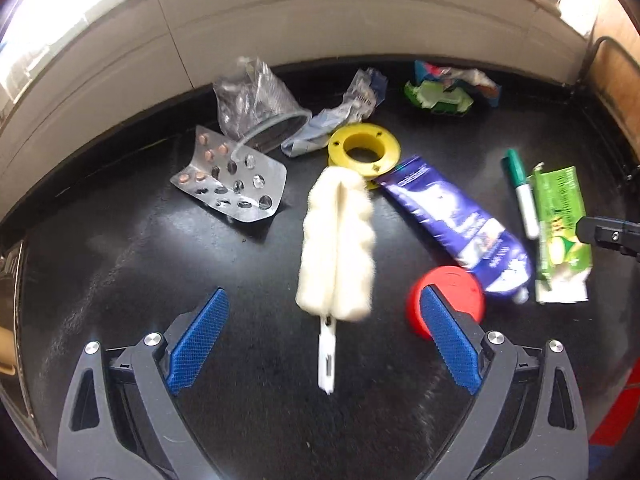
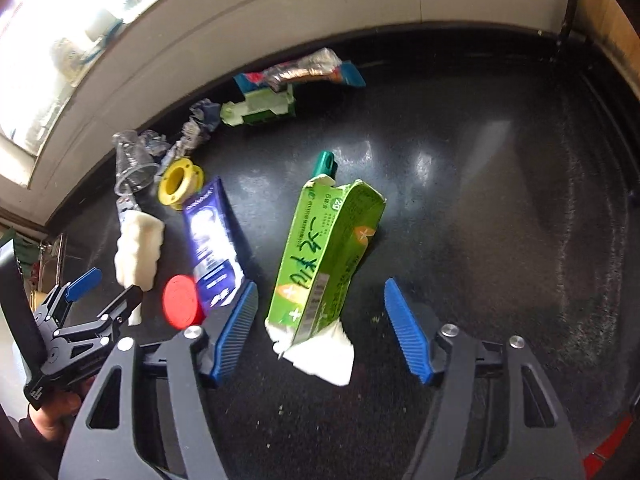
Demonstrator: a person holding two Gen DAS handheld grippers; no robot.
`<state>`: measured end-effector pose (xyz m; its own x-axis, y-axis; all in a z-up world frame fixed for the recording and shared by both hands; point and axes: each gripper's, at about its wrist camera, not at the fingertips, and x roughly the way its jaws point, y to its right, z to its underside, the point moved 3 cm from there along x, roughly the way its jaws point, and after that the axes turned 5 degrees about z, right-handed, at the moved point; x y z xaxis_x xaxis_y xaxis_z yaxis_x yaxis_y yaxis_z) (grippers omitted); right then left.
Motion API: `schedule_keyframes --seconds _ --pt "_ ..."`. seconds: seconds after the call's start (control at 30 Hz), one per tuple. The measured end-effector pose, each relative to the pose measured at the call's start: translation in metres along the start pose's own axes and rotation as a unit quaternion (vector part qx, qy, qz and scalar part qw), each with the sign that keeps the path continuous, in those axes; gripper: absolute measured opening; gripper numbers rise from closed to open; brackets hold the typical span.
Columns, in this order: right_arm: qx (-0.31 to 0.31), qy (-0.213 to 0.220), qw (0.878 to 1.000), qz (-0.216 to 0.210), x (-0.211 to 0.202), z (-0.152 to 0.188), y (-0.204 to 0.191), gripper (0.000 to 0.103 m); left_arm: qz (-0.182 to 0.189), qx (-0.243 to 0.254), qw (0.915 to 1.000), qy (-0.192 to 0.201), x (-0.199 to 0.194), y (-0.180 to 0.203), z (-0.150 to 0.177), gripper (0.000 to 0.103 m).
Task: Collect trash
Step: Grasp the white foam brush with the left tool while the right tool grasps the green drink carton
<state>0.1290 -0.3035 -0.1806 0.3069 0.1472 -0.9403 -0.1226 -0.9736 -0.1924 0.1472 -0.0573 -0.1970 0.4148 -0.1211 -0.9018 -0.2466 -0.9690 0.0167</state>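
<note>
Black worktop (image 1: 120,248) fills both views, pale tiled wall (image 1: 280,20) curving along the top of frame. Left gripper (image 1: 324,306), bottom of left wrist view: blue pads wide apart, holding nothing, hovering w/ a white fluffy duster head (image 1: 338,240) centred btwn them, its white plastic stem pointing to the bottom edge. Right gripper (image 2: 322,300), bottom of right wrist view: jaws also apart, empty, w/ a torn green carton (image 2: 324,260) lying btwn the pads, white paper spilling from its near end; carton sits at far right in left view. Trash is spread over the worktop. Purple tube (image 1: 456,228) lies diagonally right of centre in left view, just beside the duster, its lower end by a red round cap (image 1: 452,284) partly behind the right-hand pad. Crumpled clear plastic cup (image 1: 256,100), upper left of centre, on its side, rim touching a silver blister pack (image 1: 236,182) w/ a few pink pills left. Green pouch w/ blue-and-red wrapper (image 1: 448,88) at top centre-right, near the wall. Crumpled blue-white wrapper (image 1: 344,116) btwn cup and pouch. Yellow spool (image 1: 364,146) at centre, just above the duster tip. Green-capped marker (image 1: 520,192) btwn tube and carton; in right view only its green cap pokes out past the carton's far end.
</note>
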Motion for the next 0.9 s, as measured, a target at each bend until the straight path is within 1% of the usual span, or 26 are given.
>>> schedule_keyframes --seconds 0.07,0.17,0.2,0.23,0.27,0.3,0.33,0.37,0.4,0.43,0.47,0.5,0.6,0.73,0.9 --pt "0.000 -0.013 1.000 0.004 0.013 -0.004 0.001 0.052 0.003 0.000 1.0000 -0.006 0.011 -0.002 -0.002 0.094" --pt "-0.001 -0.029 1.000 0.000 0.026 -0.010 0.002 0.049 0.014 -0.013 0.9997 -0.012 0.022 -0.008 -0.004 0.092" --pt "-0.001 -0.032 0.999 -0.002 0.029 -0.011 0.002 0.047 0.017 -0.016 0.9996 -0.015 0.026 -0.009 -0.004 0.087" --pt "-0.001 -0.036 0.999 -0.006 0.032 -0.012 0.002 0.043 0.018 -0.020 0.9995 -0.019 0.029 -0.011 -0.004 0.082" --pt "-0.002 -0.039 0.999 -0.009 0.034 -0.013 0.002 0.035 0.019 -0.021 0.9994 -0.021 0.032 -0.012 -0.004 0.079" --pt "-0.003 -0.040 0.999 -0.010 0.036 -0.014 0.002 0.031 0.014 -0.020 0.9996 -0.016 0.031 -0.012 -0.004 0.075" --pt "-0.006 -0.034 0.999 -0.012 0.033 -0.015 0.001 0.016 0.013 -0.017 0.9997 -0.013 0.031 -0.012 -0.004 0.066" --pt "-0.010 -0.031 0.999 -0.011 0.031 -0.016 0.000 0.010 0.012 -0.014 0.9998 -0.010 0.029 -0.011 -0.005 0.059" --pt "-0.014 -0.029 0.999 -0.008 0.027 -0.016 0.000 0.010 0.011 -0.013 0.9998 -0.009 0.027 -0.010 -0.005 0.043" --pt "-0.018 -0.027 0.999 -0.012 0.024 -0.017 -0.001 0.009 0.015 -0.015 0.9997 -0.012 0.025 -0.010 -0.005 0.030" --pt "-0.021 -0.022 0.999 -0.014 0.021 -0.016 -0.002 0.008 0.015 -0.018 0.9996 -0.015 0.025 -0.007 -0.006 0.029" --pt "-0.026 -0.015 0.999 -0.012 0.016 -0.016 -0.004 0.008 0.015 -0.024 0.9995 -0.016 0.021 -0.007 -0.005 0.026" --pt "-0.037 0.006 0.999 -0.014 -0.004 -0.014 -0.010 0.008 0.011 -0.027 0.9996 -0.007 0.006 -0.004 -0.005 0.025" --pt "-0.047 0.029 0.998 -0.011 -0.032 -0.008 -0.016 0.008 0.011 -0.032 0.9994 0.006 -0.028 0.001 0.001 0.025" --pt "-0.063 0.051 0.997 -0.014 -0.064 0.010 -0.024 0.008 0.013 -0.051 0.9985 0.016 -0.069 0.003 0.021 0.025"
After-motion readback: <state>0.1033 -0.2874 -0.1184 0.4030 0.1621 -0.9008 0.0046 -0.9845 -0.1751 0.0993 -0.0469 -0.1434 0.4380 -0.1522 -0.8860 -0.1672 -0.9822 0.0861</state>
